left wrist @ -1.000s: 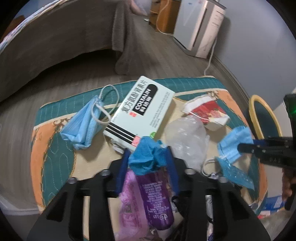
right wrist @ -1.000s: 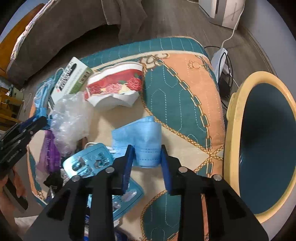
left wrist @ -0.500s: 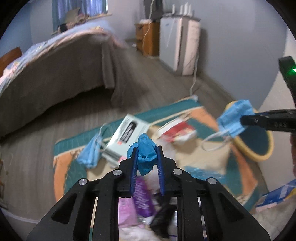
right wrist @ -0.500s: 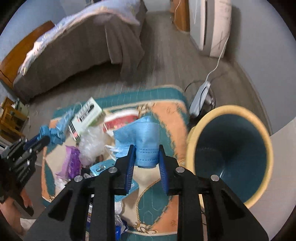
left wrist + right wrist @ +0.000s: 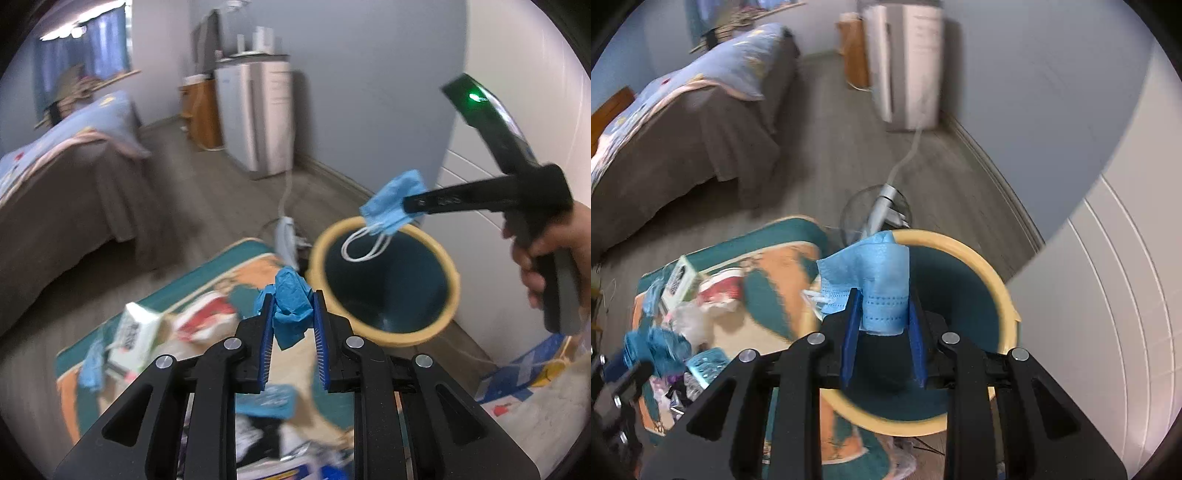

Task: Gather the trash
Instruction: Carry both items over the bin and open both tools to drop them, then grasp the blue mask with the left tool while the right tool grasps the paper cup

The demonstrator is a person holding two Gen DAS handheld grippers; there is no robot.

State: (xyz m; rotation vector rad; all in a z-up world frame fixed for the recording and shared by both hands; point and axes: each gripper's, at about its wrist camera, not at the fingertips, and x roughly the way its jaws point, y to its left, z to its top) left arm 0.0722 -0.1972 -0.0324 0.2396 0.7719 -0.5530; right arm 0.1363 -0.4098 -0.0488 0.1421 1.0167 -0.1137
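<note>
My left gripper [image 5: 293,306] is shut on a crumpled blue glove [image 5: 290,306], raised above the mat and just left of the yellow-rimmed bin [image 5: 384,334]. My right gripper [image 5: 884,306] is shut on a light blue face mask [image 5: 875,277] and hangs over the bin's [image 5: 1008,306] teal inside. In the left wrist view the right gripper [image 5: 404,206] holds the mask [image 5: 391,203] over the bin's far rim, its white ear loops dangling; a hand [image 5: 546,251] grips the handle. On the mat [image 5: 207,273] lie a white medicine box [image 5: 135,336], a red-and-white wrapper [image 5: 210,319] and another blue mask [image 5: 92,365].
A power strip [image 5: 882,206] with its cable lies on the wood floor just behind the bin. A bed [image 5: 55,192] stands at the left, a white appliance [image 5: 258,118] by the far wall. A white cabinet front [image 5: 1108,277] rises right beside the bin.
Both grippers have lifted off the mat and swung right toward the bin, each carrying its item. The right one now hangs over the bin. The left jaws drew tighter on the glove.
</note>
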